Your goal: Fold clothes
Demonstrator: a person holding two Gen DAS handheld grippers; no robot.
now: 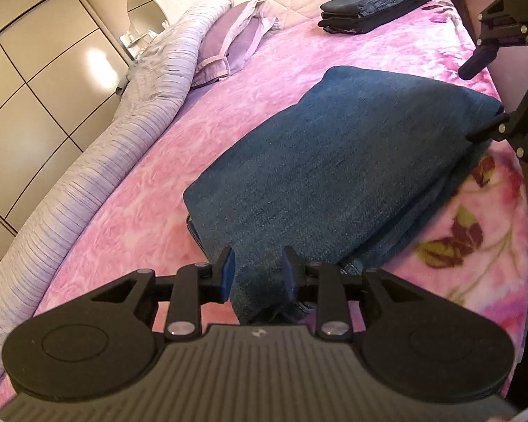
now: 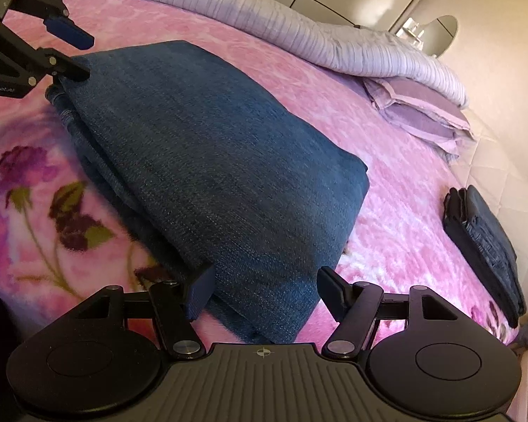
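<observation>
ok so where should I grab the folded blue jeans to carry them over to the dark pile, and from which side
Take the folded blue jeans at the two short ends, one gripper per end, coming in level from outside. The layered edges there are thick enough to pinch whole, so the fold should hold. The left gripper and right gripper already straddle those ends. The dark pile lies toward the headboard.

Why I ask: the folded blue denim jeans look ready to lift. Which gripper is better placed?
Left, probably: the left gripper has narrow jaws around a fold of the folded blue denim jeans; the right gripper has wide jaws, one side clear of the cloth.
</observation>
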